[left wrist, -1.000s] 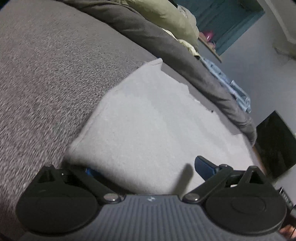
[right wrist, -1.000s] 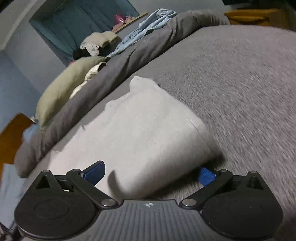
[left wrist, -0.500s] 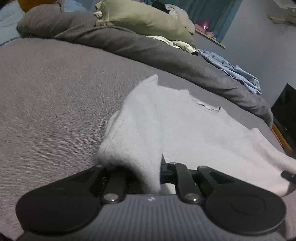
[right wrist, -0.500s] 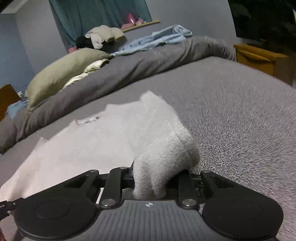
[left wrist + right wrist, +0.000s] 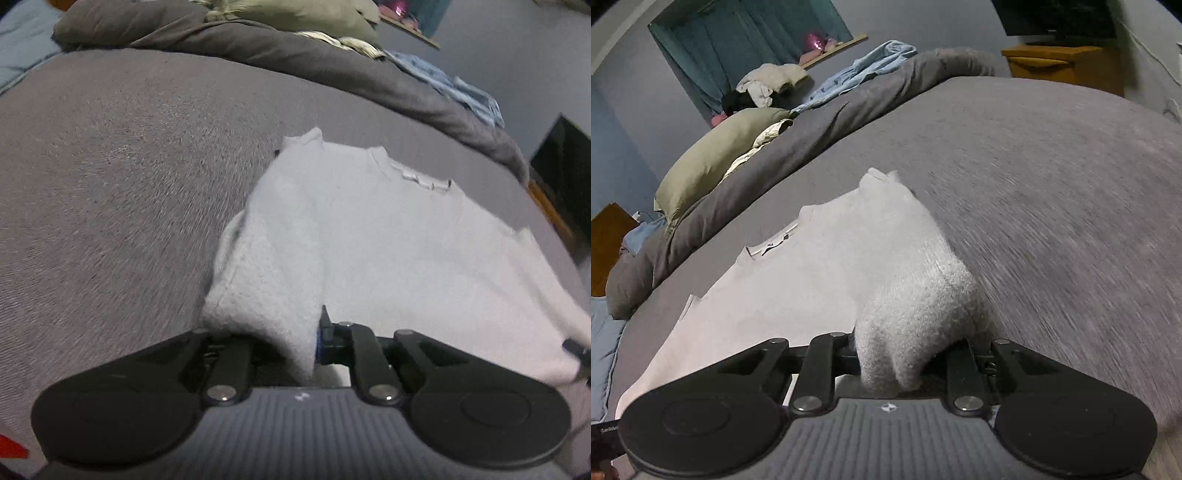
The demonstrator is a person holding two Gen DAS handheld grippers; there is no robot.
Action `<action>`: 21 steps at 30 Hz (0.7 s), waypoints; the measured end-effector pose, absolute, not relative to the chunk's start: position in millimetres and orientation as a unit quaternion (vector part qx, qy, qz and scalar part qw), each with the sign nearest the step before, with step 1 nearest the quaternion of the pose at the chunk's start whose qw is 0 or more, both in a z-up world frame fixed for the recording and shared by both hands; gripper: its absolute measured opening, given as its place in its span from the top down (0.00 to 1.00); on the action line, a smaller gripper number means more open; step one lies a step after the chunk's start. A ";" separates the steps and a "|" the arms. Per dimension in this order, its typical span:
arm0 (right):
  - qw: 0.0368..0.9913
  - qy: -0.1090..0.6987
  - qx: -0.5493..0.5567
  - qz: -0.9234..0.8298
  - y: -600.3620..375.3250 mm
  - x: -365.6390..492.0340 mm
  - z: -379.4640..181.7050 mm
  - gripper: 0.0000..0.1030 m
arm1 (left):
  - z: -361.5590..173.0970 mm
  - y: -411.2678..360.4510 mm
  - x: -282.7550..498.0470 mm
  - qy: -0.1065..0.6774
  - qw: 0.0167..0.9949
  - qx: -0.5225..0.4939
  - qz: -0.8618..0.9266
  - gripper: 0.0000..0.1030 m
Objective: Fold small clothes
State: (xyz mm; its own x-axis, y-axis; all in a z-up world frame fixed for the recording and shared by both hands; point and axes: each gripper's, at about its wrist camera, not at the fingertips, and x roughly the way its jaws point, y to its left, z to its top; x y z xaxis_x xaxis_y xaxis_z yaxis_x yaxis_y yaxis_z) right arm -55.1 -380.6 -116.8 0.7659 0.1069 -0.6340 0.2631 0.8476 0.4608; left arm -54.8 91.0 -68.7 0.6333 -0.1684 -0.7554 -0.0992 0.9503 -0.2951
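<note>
A pale grey knitted top lies on the grey bed cover, its neckline and label facing away from me. My left gripper is shut on the garment's near left corner, which bunches up between its jaws. In the right wrist view the same top spreads to the left, and my right gripper is shut on a thick bunch of its near right corner. Both held corners are lifted off the bed. The tip of the other gripper shows at the right edge of the left wrist view.
A rolled dark grey duvet runs along the far side of the bed with an olive pillow and a light blue garment on it. A wooden cabinet and a dark screen stand beyond the bed.
Both grippers went from open around the garment's near corners to shut on them. They then lifted the corners and carried them forward over the top, so the neckline came into view.
</note>
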 end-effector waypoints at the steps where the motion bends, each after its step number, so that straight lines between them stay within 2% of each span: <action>1: 0.897 0.340 0.279 -0.047 -380.9 -61.4 -117.5 0.77 | -68.4 90.9 -60.5 0.428 0.891 -0.151 -0.025 0.93; 4: 0.890 0.338 0.303 -0.053 -383.8 -73.7 -124.7 0.75 | -69.4 90.7 -67.0 0.432 0.892 -0.131 -0.032 0.89; 6: 0.881 0.341 0.321 -0.059 -386.0 -72.0 -132.6 0.67 | -71.1 92.5 -68.0 0.433 0.892 -0.125 -0.028 0.73; 7: 0.879 0.342 0.324 -0.065 -386.4 -68.2 -135.6 0.64 | -71.8 95.1 -68.9 0.435 0.892 -0.125 -0.021 0.68; 8: 0.877 0.342 0.330 -0.072 -388.0 -68.8 -139.5 0.57 | -71.8 99.8 -70.2 0.435 0.891 -0.131 -0.011 0.59; 11: 0.865 0.346 0.352 -0.092 -392.5 -72.4 -152.1 0.41 | -67.3 114.7 -67.3 0.429 0.891 -0.146 0.037 0.51; 12: 0.862 0.350 0.354 -0.096 -395.3 -73.4 -154.8 0.41 | -63.5 116.7 -67.2 0.420 0.895 -0.139 0.059 0.48; 16: 0.855 0.350 0.370 -0.099 -395.2 -69.8 -158.0 0.38 | -41.9 104.1 -64.3 0.365 0.924 -0.052 0.104 0.48; 18: 0.852 0.346 0.380 -0.098 -393.9 -69.0 -159.2 0.34 | -32.0 88.5 -63.3 0.340 0.937 -0.029 0.069 0.48; 21: 0.848 0.345 0.388 -0.107 -391.8 -65.5 -161.6 0.33 | -22.5 56.4 -55.9 0.338 0.941 -0.013 0.005 0.44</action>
State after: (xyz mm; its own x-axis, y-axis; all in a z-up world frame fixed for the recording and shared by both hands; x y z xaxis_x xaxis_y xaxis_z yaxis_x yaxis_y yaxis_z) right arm -65.5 -391.8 -161.6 0.7385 0.0855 -0.6688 0.4498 0.6764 0.5832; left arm -55.9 56.4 -22.5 0.7716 0.0005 -0.6361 -0.0177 0.9996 -0.0207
